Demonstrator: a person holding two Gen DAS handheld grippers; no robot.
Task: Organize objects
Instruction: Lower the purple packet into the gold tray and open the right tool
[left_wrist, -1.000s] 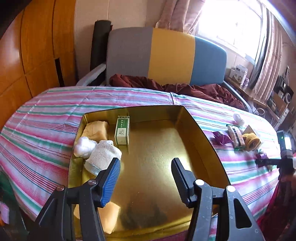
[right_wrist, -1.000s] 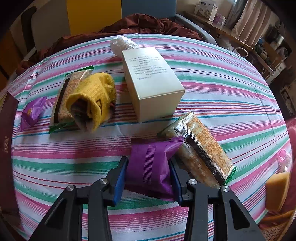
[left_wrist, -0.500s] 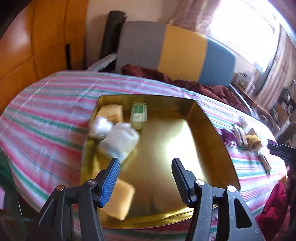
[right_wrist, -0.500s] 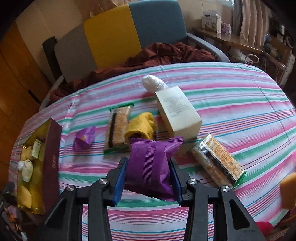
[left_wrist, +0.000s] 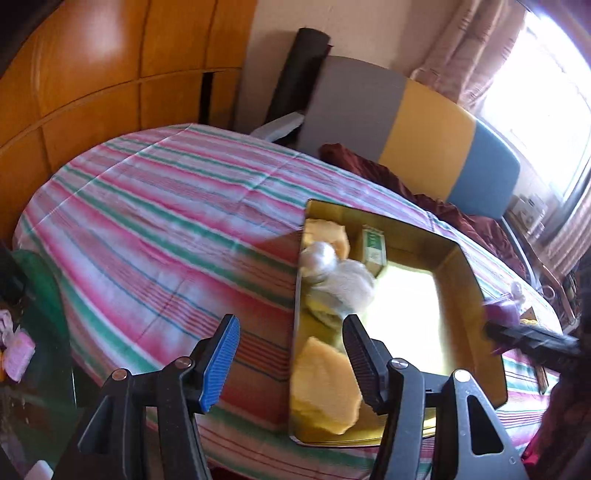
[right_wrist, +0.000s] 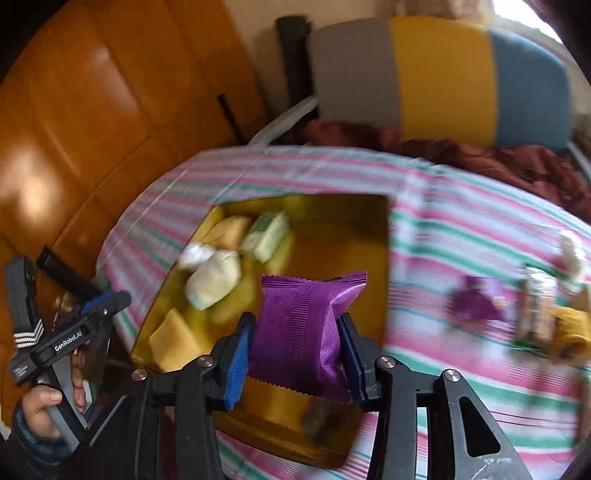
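My right gripper (right_wrist: 295, 347) is shut on a purple snack packet (right_wrist: 303, 325) and holds it in the air over the near part of the gold box (right_wrist: 384, 236). The gold box (left_wrist: 461, 266) holds yellow sponges (left_wrist: 325, 387), a white sock roll (left_wrist: 351, 284), a white ball (left_wrist: 317, 258) and a small green carton (left_wrist: 375, 249). My left gripper (left_wrist: 290, 362) is open and empty, above the box's near left rim; it also shows at the left of the right wrist view (right_wrist: 107, 299).
The striped tablecloth (left_wrist: 166, 229) covers a round table. To the right of the box lie a small purple packet (right_wrist: 480, 299), a cracker pack (right_wrist: 535, 310) and a yellow sock (right_wrist: 570, 332). A grey, yellow and blue chair (left_wrist: 424, 136) stands behind.
My right gripper carried the purple packet left from the loose items to above the gold box. My left gripper swung left and back, so the box now sits to its right.
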